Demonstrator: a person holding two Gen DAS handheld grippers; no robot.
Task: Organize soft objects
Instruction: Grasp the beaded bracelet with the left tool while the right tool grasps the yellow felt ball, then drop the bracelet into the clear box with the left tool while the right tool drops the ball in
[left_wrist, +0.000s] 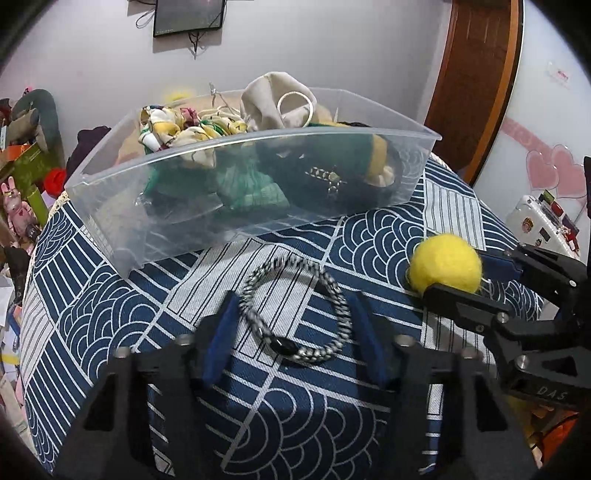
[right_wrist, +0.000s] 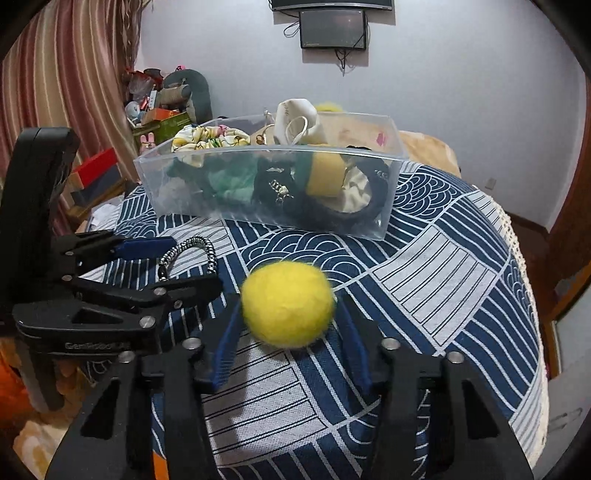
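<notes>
A: Bench (left_wrist: 454, 206), item one: blue-and-white patterned cloth over it. What sits at 12 o'clock?

B: Bin (left_wrist: 236, 177), clear plastic, far side of the cloth. Contents: floral scrunchie (left_wrist: 177, 129) at 10 o'clock inside it, beige pouch (left_wrist: 269, 99) at 12 standing above the rim, green cloth (left_wrist: 251, 184) and dark pieces low in the middle, yellow piece toward 2 o'clock.

A: Item two?

B: Band (left_wrist: 295, 306), black-and-white braided loop with a dark clasp, flat on the cloth, near side of the bin and apart from it.

A: Left gripper (left_wrist: 295, 314)?

B: Jaws spread wide, one blue pad at 9 o'clock of the band, the other at 3. Loop lies between them; whether the pads touch it cannot be told. Right wrist view shows the same gripper (right_wrist: 177, 258) at 9 o'clock with the band (right_wrist: 188, 254) between its fingers.

A: Item three?

B: Ball (right_wrist: 288, 304), yellow felt, fuzzy. In the left view it (left_wrist: 447, 262) sits at 3 o'clock, well apart from the bin.

A: Right gripper (right_wrist: 288, 332)?

B: Jaws bracket the ball, blue pads against both sides; gripping it. Ball is slightly blurred, and its shadow falls on the cloth below. Left view shows that gripper (left_wrist: 461, 273) entering from 3 o'clock with the ball at its tips.
</notes>
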